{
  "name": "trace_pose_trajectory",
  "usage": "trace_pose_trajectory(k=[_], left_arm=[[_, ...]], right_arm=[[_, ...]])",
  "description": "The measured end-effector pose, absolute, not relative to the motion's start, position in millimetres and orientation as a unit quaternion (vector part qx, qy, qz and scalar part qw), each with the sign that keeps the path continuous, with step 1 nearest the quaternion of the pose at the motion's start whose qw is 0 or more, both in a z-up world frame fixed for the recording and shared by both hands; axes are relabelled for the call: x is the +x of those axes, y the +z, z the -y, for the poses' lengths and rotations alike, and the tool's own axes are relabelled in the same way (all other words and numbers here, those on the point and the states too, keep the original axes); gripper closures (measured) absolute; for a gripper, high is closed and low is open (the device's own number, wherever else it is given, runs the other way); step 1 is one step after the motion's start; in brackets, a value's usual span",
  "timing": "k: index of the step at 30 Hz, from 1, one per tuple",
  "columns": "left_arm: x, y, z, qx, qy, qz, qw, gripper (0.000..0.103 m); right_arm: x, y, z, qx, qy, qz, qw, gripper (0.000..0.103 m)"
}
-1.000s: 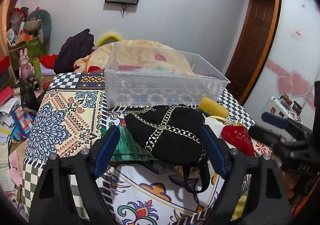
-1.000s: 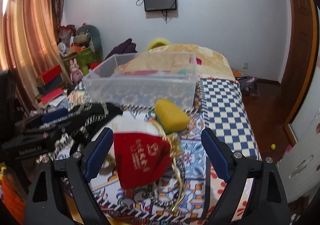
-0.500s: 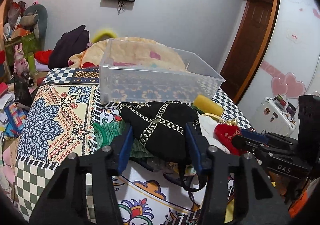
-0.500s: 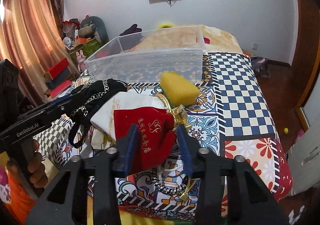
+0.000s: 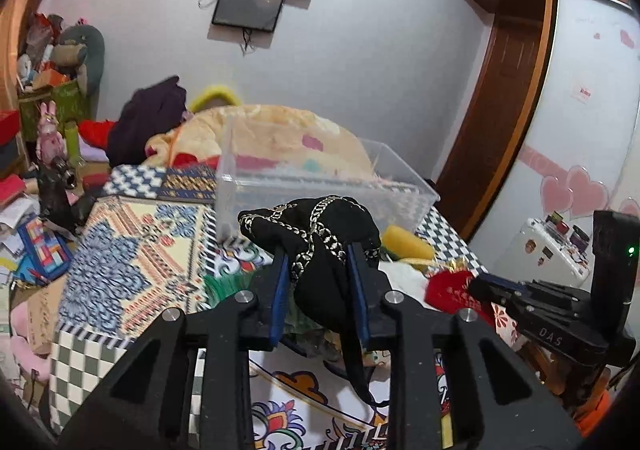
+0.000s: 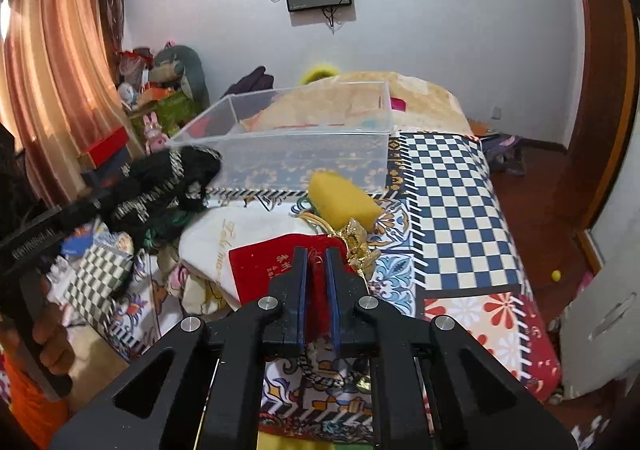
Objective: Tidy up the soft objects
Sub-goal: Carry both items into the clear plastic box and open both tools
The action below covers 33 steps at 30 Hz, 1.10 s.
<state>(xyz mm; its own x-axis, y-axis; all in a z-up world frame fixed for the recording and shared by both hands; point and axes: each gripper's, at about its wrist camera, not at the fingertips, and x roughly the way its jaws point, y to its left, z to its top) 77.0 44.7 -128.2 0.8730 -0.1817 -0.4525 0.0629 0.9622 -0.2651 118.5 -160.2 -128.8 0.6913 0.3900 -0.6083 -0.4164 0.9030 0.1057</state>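
My left gripper (image 5: 318, 254) is shut on a black cloth bag with silver chains (image 5: 316, 238) and holds it lifted in front of the clear plastic bin (image 5: 320, 186). My right gripper (image 6: 316, 254) is shut on a red velvet pouch (image 6: 264, 266) with gold trim, which lies over a white cloth bag (image 6: 224, 238). A yellow sponge (image 6: 340, 202) lies just before the bin (image 6: 288, 142). The black bag (image 6: 168, 186) and left gripper show at the left of the right wrist view. The red pouch (image 5: 448, 290) shows in the left wrist view.
A patterned bedspread (image 5: 132, 250) covers the bed. A green cloth (image 5: 224, 282) lies under the black bag. A peach blanket (image 5: 280, 130) is heaped behind the bin. Cluttered boxes and toys (image 5: 44, 98) stand at the left. A door (image 5: 496, 122) is at the right.
Both grippers closed: the left onto the black chained bag, the right onto the red pouch. The left gripper has raised the black bag toward the bin.
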Motion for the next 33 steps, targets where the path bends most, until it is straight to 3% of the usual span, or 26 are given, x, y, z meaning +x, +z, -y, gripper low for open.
trace_pose_trajectory(k=[1, 3, 4, 5, 10, 12, 13, 16, 33], left_arm=[[75, -126, -45, -0.121, -0.062, -0.239, 0.961, 0.076], [72, -122, -46, -0.121, -0.061, -0.234, 0.963, 0.076], [72, -121, -46, -0.12, -0.061, -0.232, 0.963, 0.076], [72, -121, -46, -0.119, -0.059, -0.231, 0.964, 0.076], [70, -121, -44, -0.11, -0.052, -0.227, 0.966, 0.076], [69, -120, -43, -0.108, -0.052, -0.226, 0.967, 0.076], [69, -120, -43, -0.107, -0.052, -0.225, 0.967, 0.076], [68, -117, -41, -0.102, -0.053, -0.221, 0.968, 0.076], [80, -71, -60, -0.084, -0.04, -0.172, 0.981, 0.076]], right_arm=[[120, -130, 161, -0.019, 0.211, -0.331, 0.92, 0.092], [122, -133, 162, -0.016, 0.212, -0.341, 0.916, 0.072], [124, -135, 162, -0.017, 0.209, -0.343, 0.916, 0.055], [124, -137, 163, -0.017, 0.203, -0.343, 0.917, 0.049], [133, -154, 170, 0.011, 0.223, -0.376, 0.899, 0.05], [137, -158, 175, 0.031, 0.228, -0.385, 0.894, 0.066], [139, -159, 177, 0.041, 0.234, -0.39, 0.89, 0.08], [136, -157, 181, 0.047, 0.237, -0.385, 0.891, 0.088], [128, -82, 166, 0.0, 0.222, -0.265, 0.938, 0.092]])
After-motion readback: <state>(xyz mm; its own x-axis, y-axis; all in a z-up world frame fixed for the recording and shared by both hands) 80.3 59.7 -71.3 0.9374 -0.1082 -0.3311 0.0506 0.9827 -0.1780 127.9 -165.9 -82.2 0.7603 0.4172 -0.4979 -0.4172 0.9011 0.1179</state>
